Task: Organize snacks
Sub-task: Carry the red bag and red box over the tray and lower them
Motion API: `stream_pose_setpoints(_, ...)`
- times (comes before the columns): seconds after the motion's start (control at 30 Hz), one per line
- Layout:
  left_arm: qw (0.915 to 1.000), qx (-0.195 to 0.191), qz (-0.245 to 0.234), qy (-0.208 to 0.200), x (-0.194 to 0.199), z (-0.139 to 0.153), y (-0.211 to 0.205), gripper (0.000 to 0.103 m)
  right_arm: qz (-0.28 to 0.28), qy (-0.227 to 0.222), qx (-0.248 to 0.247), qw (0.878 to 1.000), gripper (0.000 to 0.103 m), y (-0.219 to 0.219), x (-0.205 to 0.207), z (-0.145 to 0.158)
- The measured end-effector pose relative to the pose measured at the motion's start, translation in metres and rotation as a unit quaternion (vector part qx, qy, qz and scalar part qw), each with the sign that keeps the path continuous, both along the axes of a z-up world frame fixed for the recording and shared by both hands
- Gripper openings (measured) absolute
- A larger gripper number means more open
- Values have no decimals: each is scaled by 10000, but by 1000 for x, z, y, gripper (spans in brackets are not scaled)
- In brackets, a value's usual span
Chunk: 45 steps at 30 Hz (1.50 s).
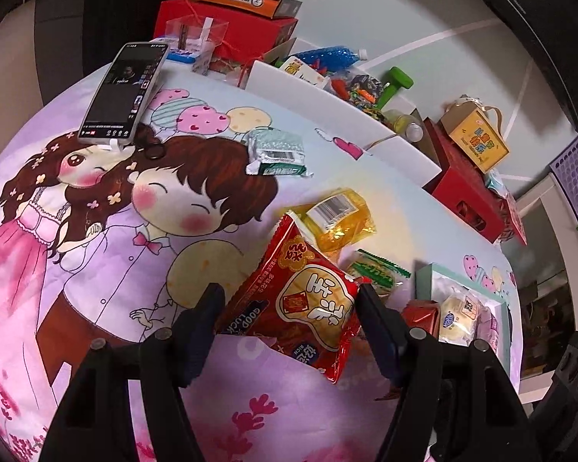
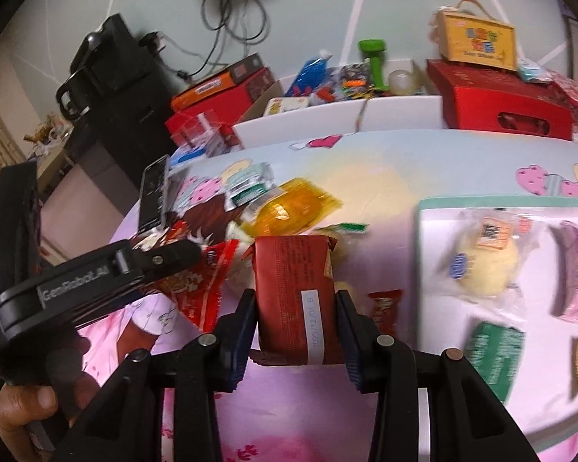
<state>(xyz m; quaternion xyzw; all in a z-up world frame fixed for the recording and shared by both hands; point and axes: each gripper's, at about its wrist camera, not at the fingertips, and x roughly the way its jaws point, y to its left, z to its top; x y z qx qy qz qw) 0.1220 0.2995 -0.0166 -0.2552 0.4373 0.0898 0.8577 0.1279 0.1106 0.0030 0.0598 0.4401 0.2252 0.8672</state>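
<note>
A phone leans at the far left of the cartoon-printed cloth that covers the counter, its screen lit. Right of it lies 1 pale green foil packet with a barcode, crinkled and flat. Further right sits 1 glossy yellow pouch, also barcoded, and beside that 1 small green-and-white wrapper with serrated ends. The left tongs sit spread wide on either side of 1 red crinkly snack bag, printed with large Chinese characters and the words "GOOD LUCK"; both pads stand at the bag's edges, and whether they press it cannot be told. The right tongs are clenched on 1 dark red foil packet, a blocky pillow shape lifted above the cloth, its white strip reading "2025/12/01 B". In the right wrist view, the left tool's black body shows at the left edge, lettered "GenRobot.AI", with a hand beneath it. At the right lies a white tray with a mint green rim, holding at least 4 snacks: 1 round pale bun in clear wrap, 1 pink packet, 1 green packet and 1 tan one cut off by the frame. Behind the counter stand 2 red boxes and 1 yellow carton.
</note>
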Motion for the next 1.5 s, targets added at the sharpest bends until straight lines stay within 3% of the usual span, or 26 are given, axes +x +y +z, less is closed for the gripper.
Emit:
stream_pose_setpoints(0.3, 9969, 177, -694, -320, 16, 20, -54, 71, -1076, -157, -148, 9940, 43, -81, 8, 17)
stream_pose_setpoints(0.73, 9752, 506, -2106, -462, 43, 25, -169, 71, -2394, -39, -135, 9708, 43, -202, 9, 21)
stream_pose_setpoints(1.2, 9514, 587, -3021, -92, 59, -3, -247, 71, -2567, 230, -46, 9662, 43, -225, 10, 7)
stream_pose_setpoints(1.5, 9495, 641, -3070, 99, 57, -9, -251, 73, -2527, 288, -20, 9671, 43, -228, 11, 5)
